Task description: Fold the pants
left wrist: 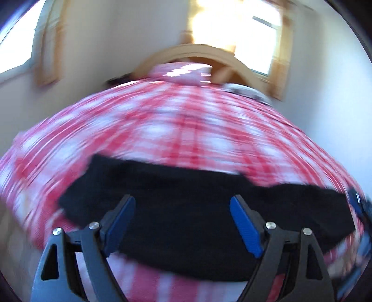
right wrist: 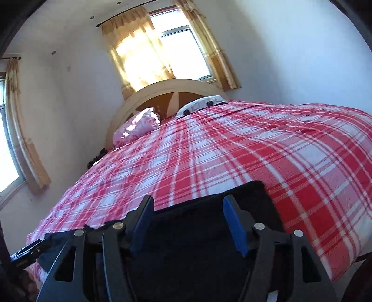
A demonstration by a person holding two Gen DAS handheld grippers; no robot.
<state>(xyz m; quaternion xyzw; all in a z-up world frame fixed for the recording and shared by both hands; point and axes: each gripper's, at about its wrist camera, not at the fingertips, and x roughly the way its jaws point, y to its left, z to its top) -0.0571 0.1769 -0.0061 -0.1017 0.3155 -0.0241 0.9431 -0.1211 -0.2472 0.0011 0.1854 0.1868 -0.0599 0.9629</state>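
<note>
Now both open, empty: left gripper, right gripper. Over black fabric pants, long axis crosswise on red-white plaid bedspread. Right closer, prob.

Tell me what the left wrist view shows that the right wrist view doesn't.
Only the left wrist view, though blurred, shows the black pants spread wide across the bed, with the other hand-held gripper at their far right end.

Only the right wrist view shows the curtain rod, the second window at the left, and a pant corner lying on the plaid.

Both show open jaws on the left hand-held gripper and right hand-held gripper, neither gripping cloth, plus the red plaid bedspread, headboard and pillows.
</note>
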